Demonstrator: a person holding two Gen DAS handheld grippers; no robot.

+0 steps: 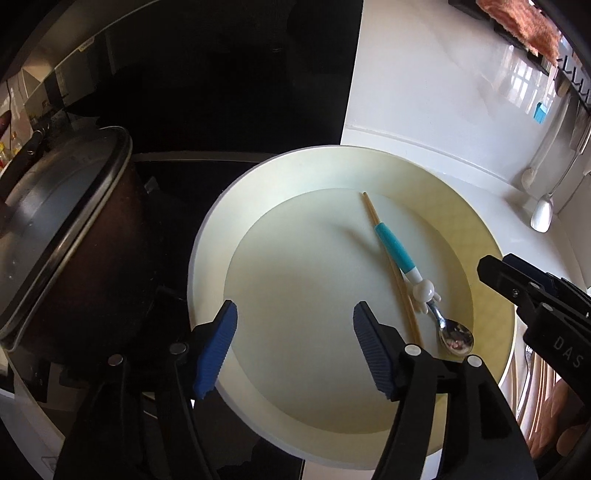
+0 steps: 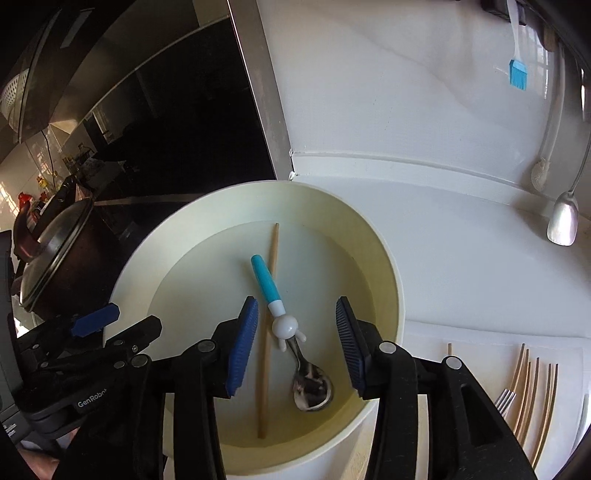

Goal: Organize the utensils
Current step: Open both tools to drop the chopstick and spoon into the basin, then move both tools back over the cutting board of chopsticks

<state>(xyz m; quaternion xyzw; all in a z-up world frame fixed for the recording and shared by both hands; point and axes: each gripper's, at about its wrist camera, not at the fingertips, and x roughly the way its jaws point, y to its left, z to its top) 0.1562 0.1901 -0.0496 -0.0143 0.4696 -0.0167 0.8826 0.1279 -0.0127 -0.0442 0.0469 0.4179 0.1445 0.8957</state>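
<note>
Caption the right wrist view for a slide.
Open right tool above a bowl holding a spoon and one chopstick.

Pot: a dark lidded pot (image 1: pixel 62 236) is seen left of the worktop.
Worktop: a white worktop (image 2: pixel 443 229) is seen.
Brush: a blue brush (image 2: pixel 517 75) is hung on the wall.
Cloth: a pink cloth (image 1: pixel 517 26) is draped above.

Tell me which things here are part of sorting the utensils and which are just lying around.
Part of the job:
- spoon with blue handle, in the bowl
- single chopstick beside it
- cream bowl
- chopsticks and fork laid out on the right

Just lying about:
- lidded pot
- blue brush hanging on the wall
- hanging ladle
</note>
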